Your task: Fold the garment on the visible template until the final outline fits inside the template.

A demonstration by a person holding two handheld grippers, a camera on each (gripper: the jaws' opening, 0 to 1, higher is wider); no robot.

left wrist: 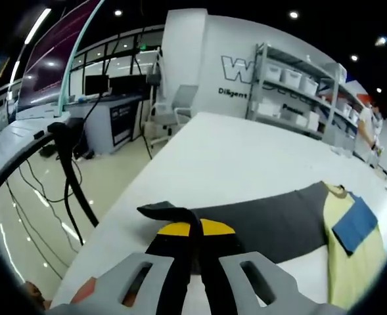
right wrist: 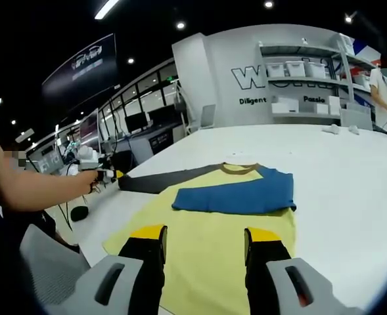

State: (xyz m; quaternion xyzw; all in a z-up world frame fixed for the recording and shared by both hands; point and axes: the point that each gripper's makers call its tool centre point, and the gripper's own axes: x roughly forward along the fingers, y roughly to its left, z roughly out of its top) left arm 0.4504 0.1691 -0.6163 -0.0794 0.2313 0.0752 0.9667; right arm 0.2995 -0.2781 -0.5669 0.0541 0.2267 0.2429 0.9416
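Wall lettering reads "Diligent"; L gripper jaws pinch grey sleeve.

Left gripper jaws closed, pinching dark grey sleeve cuff at near-left edge of white table. Sleeve runs right to yellow garment; blue sleeve folded over it. Shelving beyond table.

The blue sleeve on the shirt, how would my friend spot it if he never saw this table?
Find the big white table, then the yellow shirt lying flat on it. The blue sleeve is folded across the shirt's chest, just below the collar. The other sleeve, dark grey, stretches straight out sideways to the left gripper.
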